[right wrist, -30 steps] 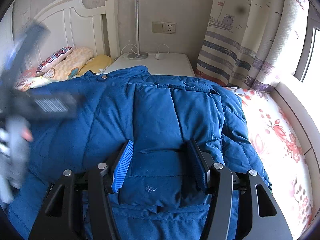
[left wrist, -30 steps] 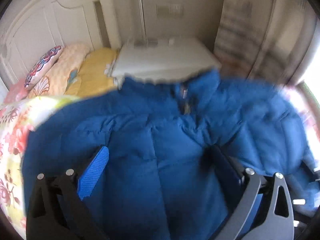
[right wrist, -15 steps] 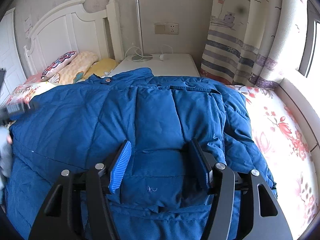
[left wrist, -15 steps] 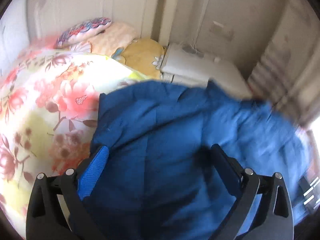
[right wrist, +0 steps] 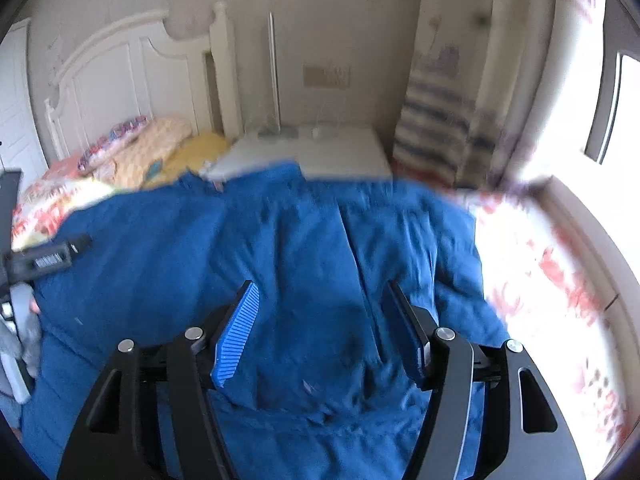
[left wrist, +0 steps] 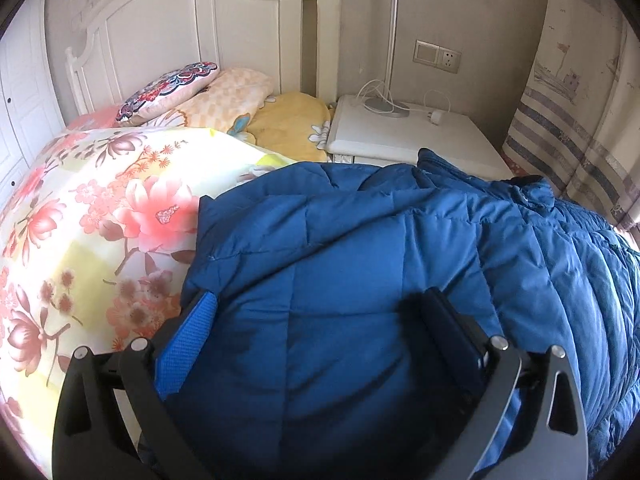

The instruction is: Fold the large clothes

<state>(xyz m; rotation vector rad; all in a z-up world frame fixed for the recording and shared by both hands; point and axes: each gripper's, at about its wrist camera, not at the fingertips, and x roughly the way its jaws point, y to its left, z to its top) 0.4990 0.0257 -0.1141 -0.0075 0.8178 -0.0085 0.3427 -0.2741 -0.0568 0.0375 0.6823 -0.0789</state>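
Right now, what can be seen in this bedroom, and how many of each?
Jacket: one, blue, quilted, spread across the bed.
Bedspread: one, floral pink and yellow, left of the jacket.
Pillows: three, patterned, peach and yellow, by the headboard.
Headboard: one, white, behind the pillows.
Nightstand: one, white, beyond the jacket.
Lamp: one, silver pole, on the nightstand.
Socket: one, beige, on the wall.
Curtain: one, striped, far right.
Left gripper: black frame, blue pad, jaws wide apart over the jacket.
Right gripper: black frame, blue pad, jaws opening over the jacket, not gripping it.
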